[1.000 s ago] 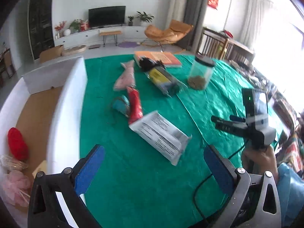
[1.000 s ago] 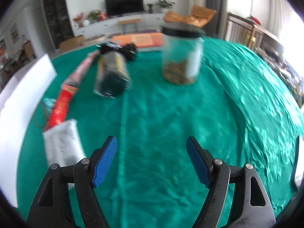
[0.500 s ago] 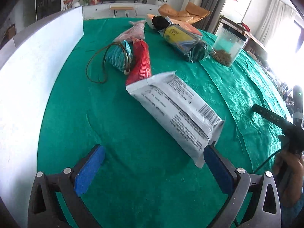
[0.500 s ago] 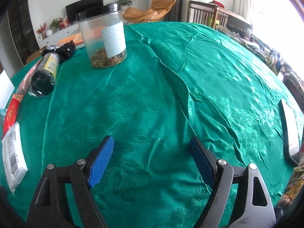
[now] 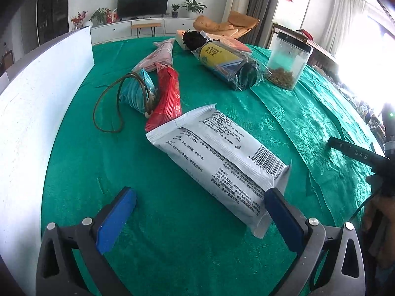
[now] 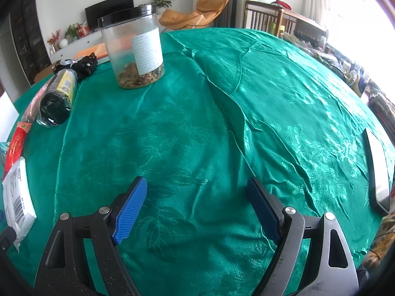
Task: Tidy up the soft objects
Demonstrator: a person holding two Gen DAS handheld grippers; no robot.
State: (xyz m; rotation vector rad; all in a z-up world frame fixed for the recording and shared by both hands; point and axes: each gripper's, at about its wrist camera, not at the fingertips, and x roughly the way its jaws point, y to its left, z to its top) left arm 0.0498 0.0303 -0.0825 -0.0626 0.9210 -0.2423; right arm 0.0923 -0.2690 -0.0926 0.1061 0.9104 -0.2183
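Both claws spread wide over the green tablecloth (image 6: 197, 128), nothing pinched.

The left gripper (image 5: 197, 204) hangs just before the white printed pouch (image 5: 219, 157); its right pad overlaps the pouch's near corner, contact unclear. Beyond the pouch lie a red packet (image 5: 166, 98) and teal pouch (image 5: 134, 93). The right gripper (image 6: 195, 197), its jaws just having widened, has only cloth between them.
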